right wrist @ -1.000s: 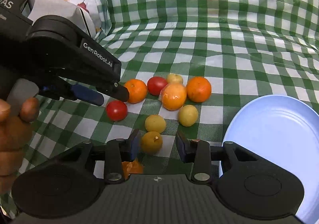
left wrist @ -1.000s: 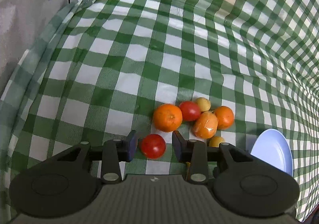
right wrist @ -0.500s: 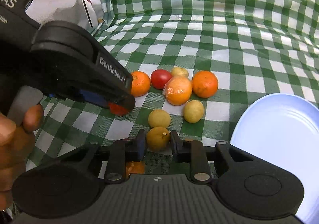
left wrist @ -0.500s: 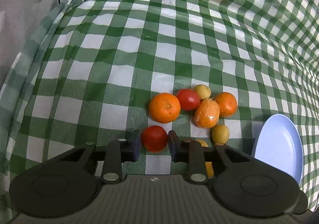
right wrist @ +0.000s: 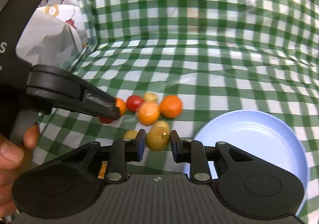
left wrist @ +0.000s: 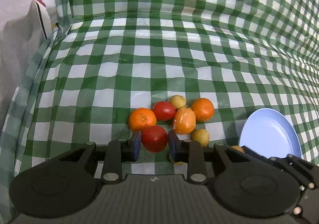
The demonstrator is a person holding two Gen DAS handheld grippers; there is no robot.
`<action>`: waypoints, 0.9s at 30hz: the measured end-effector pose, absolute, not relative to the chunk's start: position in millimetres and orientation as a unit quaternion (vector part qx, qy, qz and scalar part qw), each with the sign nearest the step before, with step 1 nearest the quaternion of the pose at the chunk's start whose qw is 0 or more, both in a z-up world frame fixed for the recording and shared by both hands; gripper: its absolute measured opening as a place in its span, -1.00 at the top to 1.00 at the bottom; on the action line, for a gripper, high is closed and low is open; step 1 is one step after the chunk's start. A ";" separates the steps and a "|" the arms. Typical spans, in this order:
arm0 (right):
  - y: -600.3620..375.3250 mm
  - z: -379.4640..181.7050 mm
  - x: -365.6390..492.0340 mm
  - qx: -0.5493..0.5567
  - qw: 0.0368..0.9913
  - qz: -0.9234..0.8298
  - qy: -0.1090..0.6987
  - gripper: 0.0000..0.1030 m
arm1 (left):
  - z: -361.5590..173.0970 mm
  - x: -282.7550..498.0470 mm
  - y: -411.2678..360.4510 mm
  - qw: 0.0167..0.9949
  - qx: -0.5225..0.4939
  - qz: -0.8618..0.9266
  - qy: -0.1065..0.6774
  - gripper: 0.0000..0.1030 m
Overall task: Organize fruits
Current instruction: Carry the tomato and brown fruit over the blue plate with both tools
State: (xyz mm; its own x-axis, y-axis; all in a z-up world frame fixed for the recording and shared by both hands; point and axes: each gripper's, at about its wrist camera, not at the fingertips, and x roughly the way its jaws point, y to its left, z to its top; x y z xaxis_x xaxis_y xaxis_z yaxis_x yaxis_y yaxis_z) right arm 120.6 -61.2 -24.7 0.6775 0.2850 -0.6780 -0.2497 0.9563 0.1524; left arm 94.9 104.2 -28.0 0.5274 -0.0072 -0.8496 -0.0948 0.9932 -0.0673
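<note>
My left gripper [left wrist: 154, 145] is shut on a red tomato [left wrist: 154, 138] and holds it just in front of the fruit pile. The pile has an orange [left wrist: 142, 119], a second tomato [left wrist: 164, 110], a wrapped orange [left wrist: 183, 120], another orange [left wrist: 202, 109] and small yellow fruits [left wrist: 178, 101]. My right gripper [right wrist: 156, 147] is shut on a yellow-brown fruit [right wrist: 158, 138], lifted off the cloth left of the blue plate [right wrist: 259, 144]. The left gripper's finger hides part of the pile in the right wrist view.
A green-and-white checked cloth [left wrist: 159, 54] covers the table and rises behind. A grey fabric bundle [left wrist: 18, 44] lies at the left. The blue plate [left wrist: 269, 132] sits right of the pile.
Both grippers have closed on their fruits and lifted them; the views now tilt up, showing more of the back of the cloth.
</note>
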 end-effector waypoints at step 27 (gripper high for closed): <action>-144.6 -6.7 97.5 0.051 0.934 0.056 0.349 0.46 | -14.6 92.7 40.1 0.893 -0.005 -0.041 0.448 0.38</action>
